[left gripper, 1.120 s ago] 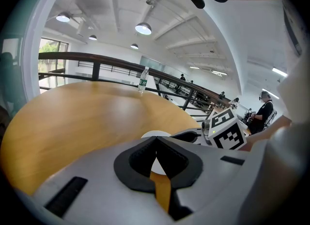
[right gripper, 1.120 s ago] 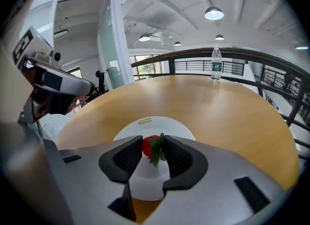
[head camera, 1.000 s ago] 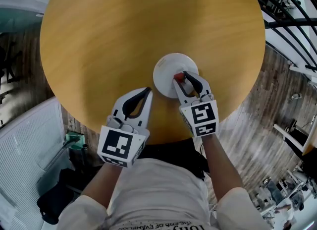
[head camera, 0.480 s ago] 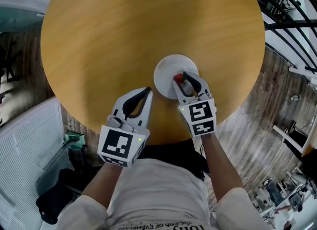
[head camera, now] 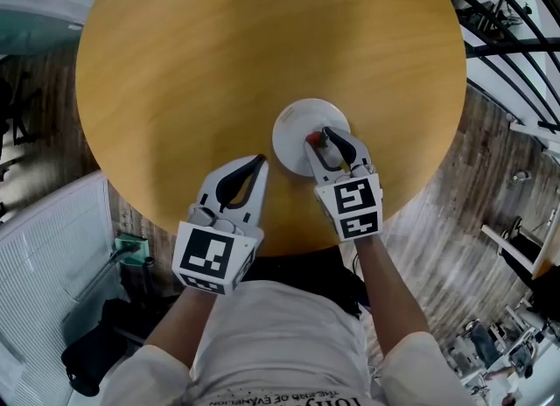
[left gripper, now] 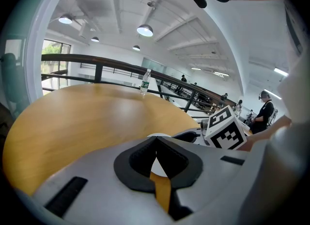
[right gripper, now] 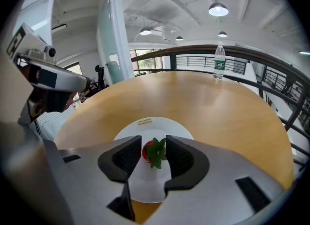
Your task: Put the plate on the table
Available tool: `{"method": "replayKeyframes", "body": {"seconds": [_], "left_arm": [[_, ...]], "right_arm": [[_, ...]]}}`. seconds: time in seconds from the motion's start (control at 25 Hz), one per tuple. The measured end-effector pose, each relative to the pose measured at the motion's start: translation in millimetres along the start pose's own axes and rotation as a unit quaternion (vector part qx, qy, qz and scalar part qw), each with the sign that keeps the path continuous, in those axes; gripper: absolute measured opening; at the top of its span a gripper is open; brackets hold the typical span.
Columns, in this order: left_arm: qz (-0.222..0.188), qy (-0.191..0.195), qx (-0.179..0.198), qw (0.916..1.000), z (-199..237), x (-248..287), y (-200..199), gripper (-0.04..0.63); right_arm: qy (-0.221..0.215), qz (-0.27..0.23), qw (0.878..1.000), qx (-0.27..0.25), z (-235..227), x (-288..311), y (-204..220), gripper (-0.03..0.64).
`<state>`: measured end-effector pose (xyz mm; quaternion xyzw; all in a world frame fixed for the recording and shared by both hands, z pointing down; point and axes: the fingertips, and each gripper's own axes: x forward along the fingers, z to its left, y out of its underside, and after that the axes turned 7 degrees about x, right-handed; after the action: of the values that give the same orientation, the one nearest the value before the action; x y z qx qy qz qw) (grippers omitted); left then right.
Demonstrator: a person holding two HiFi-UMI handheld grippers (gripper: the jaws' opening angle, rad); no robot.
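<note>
White plate (head camera: 293, 126) sits mid-frame on the table (head camera: 210, 63), and your right gripper (head camera: 319, 136) has just spread its jaws around the strawberry (right gripper: 148, 150), so lift straight clear, with your left gripper (head camera: 260, 160) pinched together and empty.

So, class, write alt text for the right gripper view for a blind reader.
The jaws of the right gripper have just been opening, with a strawberry between them, over a white plate on a round wooden table. A water bottle stands at the far edge.

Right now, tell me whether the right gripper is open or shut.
Open. The right gripper has its fingers apart, and they have just been opening, with a strawberry between them, over the plate on the table.
</note>
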<state>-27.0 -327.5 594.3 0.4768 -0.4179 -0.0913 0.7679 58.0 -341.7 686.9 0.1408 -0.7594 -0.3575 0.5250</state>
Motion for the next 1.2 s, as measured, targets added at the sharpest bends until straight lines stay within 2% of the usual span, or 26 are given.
{"method": "replayKeyframes", "body": {"seconds": [0.28, 0.56, 0.64, 0.8, 1.2], "left_arm": [[-0.008, 0.001, 0.009, 0.9999, -5, -13, -7, 0.025], [-0.020, -0.003, 0.028, 0.9994, -14, -36, -25, 0.025], [-0.021, -0.004, 0.034, 0.9992, -19, -44, -28, 0.025], [-0.027, -0.003, 0.036, 0.9990, -30, -60, -37, 0.025], [-0.050, 0.003, 0.051, 0.9974, -64, -91, -61, 0.025]], "right_arm": [[-0.003, -0.022, 1.000, 0.007, 8, -21, -17, 0.170], [-0.005, -0.053, 0.999, 0.005, 16, -70, -40, 0.169], [-0.003, -0.063, 0.998, 0.000, 19, -86, -47, 0.145], [0.008, -0.099, 0.995, -0.005, 23, -123, -65, 0.050], [0.003, -0.159, 0.987, -0.001, 40, -207, -90, 0.031]]}}
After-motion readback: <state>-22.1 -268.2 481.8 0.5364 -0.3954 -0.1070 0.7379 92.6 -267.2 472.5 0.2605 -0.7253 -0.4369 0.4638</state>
